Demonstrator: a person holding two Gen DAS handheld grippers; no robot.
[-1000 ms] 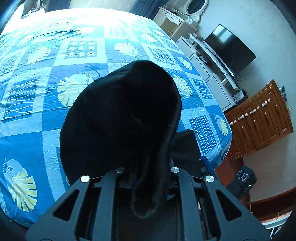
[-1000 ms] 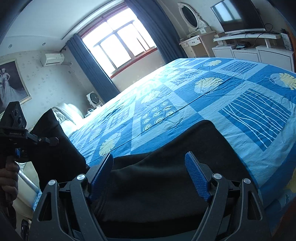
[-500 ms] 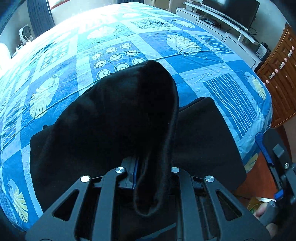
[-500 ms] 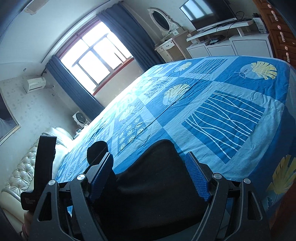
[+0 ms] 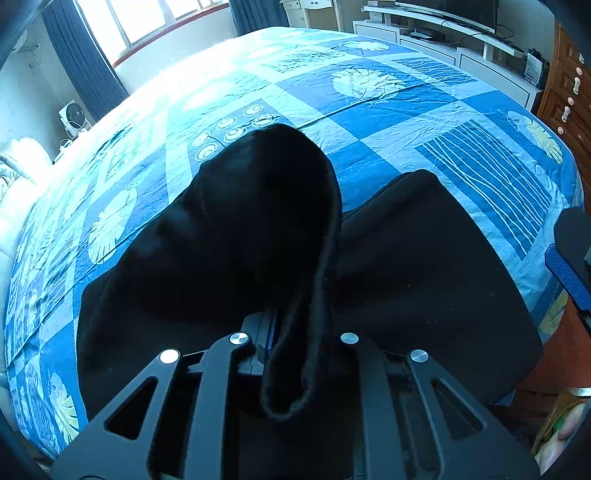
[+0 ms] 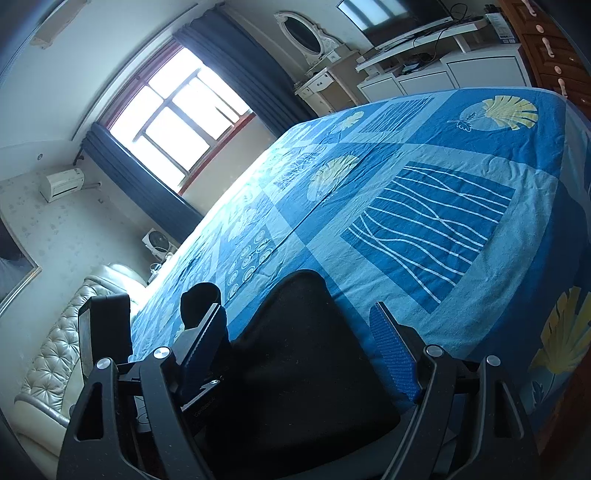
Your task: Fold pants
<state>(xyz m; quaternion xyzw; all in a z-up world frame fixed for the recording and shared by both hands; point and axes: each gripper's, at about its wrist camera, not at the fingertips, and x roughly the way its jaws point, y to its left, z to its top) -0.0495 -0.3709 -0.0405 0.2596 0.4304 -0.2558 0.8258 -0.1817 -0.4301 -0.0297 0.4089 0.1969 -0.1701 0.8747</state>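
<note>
**Black pants held over the bed by the left gripper**

The black pants (image 5: 424, 258) are spread on the bed (image 5: 369, 122), near its lower edge, over a blue patchwork bedspread printed with leaves and wavy lines. One part of the garment is lifted into a hump toward 12 o'clock in the left wrist view, and a strip of cloth is clamped between the closed jaws of the left gripper (image 5: 295, 332), hanging down past them toward 6 o'clock.

The right gripper (image 6: 299, 339) is seen with its jaws spread wide and nothing gripped; the flat part of the pants (image 6: 295, 350) lies between and below its blue-padded fingers (image 6: 393, 354). In the same view the left gripper (image 6: 201, 332) is seen at 9 o'clock, with black cloth bunched above it.

A window (image 6: 173, 110) with dark curtains is seen at 11 o'clock, a television (image 5: 461, 11) at 1 o'clock.
</note>
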